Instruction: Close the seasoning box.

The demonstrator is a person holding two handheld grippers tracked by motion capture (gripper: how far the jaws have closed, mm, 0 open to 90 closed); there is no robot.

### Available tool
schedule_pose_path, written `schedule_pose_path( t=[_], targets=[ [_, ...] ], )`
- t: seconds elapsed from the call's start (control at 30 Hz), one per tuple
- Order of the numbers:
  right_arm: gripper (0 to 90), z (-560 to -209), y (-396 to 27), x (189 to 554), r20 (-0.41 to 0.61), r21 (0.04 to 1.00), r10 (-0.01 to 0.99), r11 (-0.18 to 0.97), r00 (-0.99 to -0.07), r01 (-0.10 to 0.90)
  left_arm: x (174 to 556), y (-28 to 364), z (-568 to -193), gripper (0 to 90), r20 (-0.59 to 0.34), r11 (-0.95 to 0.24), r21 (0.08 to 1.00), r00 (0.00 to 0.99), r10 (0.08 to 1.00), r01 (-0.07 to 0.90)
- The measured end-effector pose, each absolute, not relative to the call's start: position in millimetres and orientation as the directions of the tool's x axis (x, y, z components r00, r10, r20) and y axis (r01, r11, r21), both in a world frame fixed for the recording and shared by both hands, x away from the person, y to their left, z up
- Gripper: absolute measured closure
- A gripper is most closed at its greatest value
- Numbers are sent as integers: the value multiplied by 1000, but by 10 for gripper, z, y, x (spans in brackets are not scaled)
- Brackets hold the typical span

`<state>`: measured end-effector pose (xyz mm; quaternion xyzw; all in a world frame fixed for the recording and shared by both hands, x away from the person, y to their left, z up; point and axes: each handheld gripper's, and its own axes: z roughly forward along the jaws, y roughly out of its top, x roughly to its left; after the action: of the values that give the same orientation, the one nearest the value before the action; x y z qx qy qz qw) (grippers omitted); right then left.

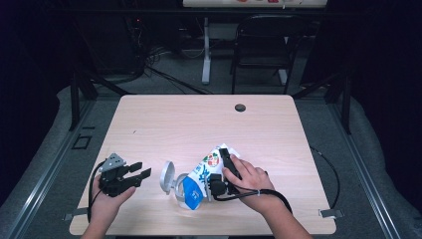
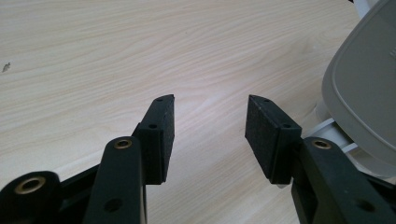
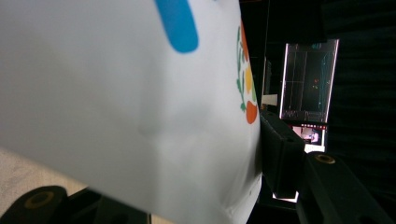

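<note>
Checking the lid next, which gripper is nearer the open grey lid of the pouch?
Left. The left gripper sits open just beside the grey lid; the right gripper clamps the pouch farther along its body.

The pouch (image 1: 201, 177) lies on the table (image 1: 199, 124), right of the left claw (image 1: 141, 169).

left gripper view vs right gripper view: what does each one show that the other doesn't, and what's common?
Left gripper view: the left gripper with its jaws open and nothing between them, bare wooden table ahead, and the grey flip lid standing open at the right edge.

Right gripper view: the white pouch close up, with a blue mark and orange-and-green print, clamped in the right gripper; one black pad presses its side. Behind it, a dark room with a lit screen.

Both: black jaws rising from the bottom and a bit of the light wood tabletop.
</note>
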<state>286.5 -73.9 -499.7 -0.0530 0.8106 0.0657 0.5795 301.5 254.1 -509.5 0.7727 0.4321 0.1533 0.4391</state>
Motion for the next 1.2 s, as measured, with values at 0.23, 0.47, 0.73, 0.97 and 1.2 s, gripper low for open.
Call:
schedule_pose_path(
  t=[0.23, 0.47, 0.73, 0.97, 1.2],
  targets=[
    [526, -4996, -737, 2862, -946, 43, -11, 986, -323, -160, 3014, 2541, -5093, 531, -143, -241, 811, 579, 802, 533],
    [527, -4997, -738, 2861, -947, 42, -12, 986, -322, -160, 3012, 2540, -5091, 531, -142, -242, 810, 579, 803, 534],
    [529, -4997, -738, 2863, -947, 40, -14, 986, -321, -163, 3012, 2541, -5094, 531, -144, -237, 812, 577, 804, 533],
    [530, -4982, -731, 2858, -948, 20, -32, 987, -318, -160, 3012, 2541, -5092, 531, -145, -238, 811, 578, 803, 534],
    [531, -4981, -730, 2858, -948, 17, -35, 987, -316, -162, 3012, 2541, -5091, 531, -145, -238, 811, 578, 803, 534]
  ],
)
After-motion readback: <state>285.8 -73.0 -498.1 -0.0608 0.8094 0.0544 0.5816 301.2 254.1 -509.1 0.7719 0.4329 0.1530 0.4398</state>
